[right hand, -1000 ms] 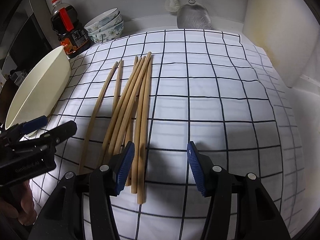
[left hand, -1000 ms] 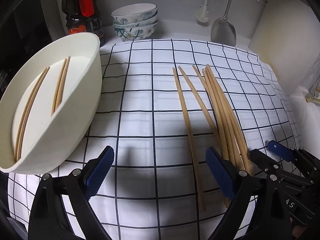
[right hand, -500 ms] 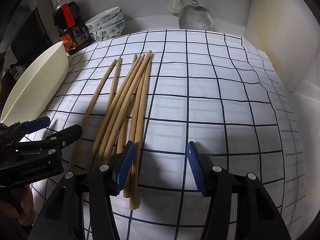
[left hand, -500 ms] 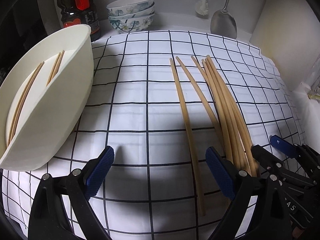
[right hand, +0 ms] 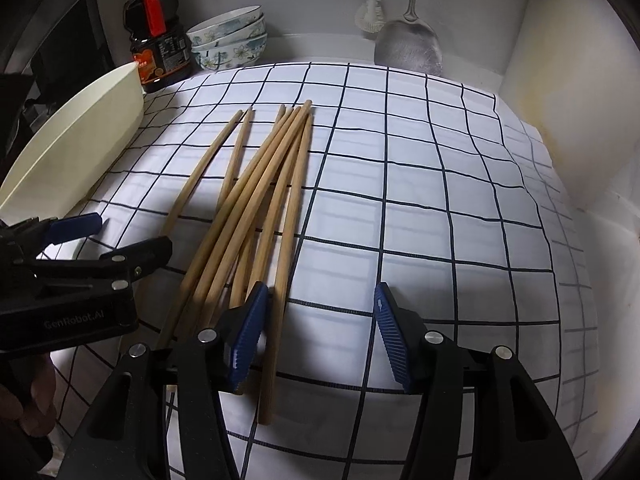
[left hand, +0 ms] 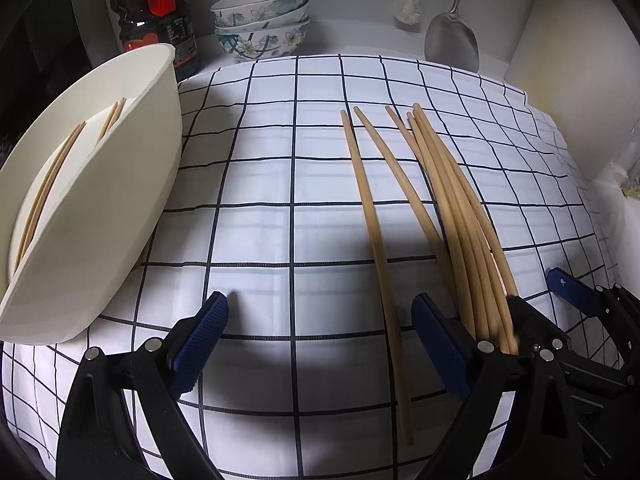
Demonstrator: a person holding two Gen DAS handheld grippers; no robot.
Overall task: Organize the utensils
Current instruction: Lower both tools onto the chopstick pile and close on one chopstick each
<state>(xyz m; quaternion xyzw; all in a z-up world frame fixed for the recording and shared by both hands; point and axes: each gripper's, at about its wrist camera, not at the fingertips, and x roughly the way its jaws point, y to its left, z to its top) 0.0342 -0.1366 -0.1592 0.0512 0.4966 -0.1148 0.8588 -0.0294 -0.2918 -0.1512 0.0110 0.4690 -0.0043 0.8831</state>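
Observation:
Several wooden chopsticks [left hand: 452, 216] [right hand: 256, 208] lie fanned on the checked cloth [left hand: 280, 208]. At the left a cream oval bin [left hand: 100, 216] [right hand: 76, 140] is tipped on its side and holds a few more chopsticks [left hand: 48, 184]. My left gripper [left hand: 320, 340] [right hand: 108, 240] hovers open over the cloth, and one loose chopstick [left hand: 384, 304] runs under its gap without touching the pads. My right gripper [right hand: 320, 336] [left hand: 548, 296] is open at the near ends of the bundle. Its left finger [right hand: 248, 332] lies over them, and the rightmost chopstick [right hand: 280, 300] sits just inside the gap.
At the back stand a dark sauce bottle [left hand: 156, 16] [right hand: 156, 48], stacked flowered bowls [left hand: 260, 20] [right hand: 228, 40], a hanging metal spatula [left hand: 452, 40] [right hand: 408, 44] and a brush [left hand: 408, 4]. A pale wall [right hand: 572, 100] bounds the right side. A hand [right hand: 28, 404] holds the left gripper.
The right gripper has rolled slightly and edged left, so its left finger now lies over the bundle's near ends. Neither gripper's jaw gap has changed. The left view has shifted slightly.

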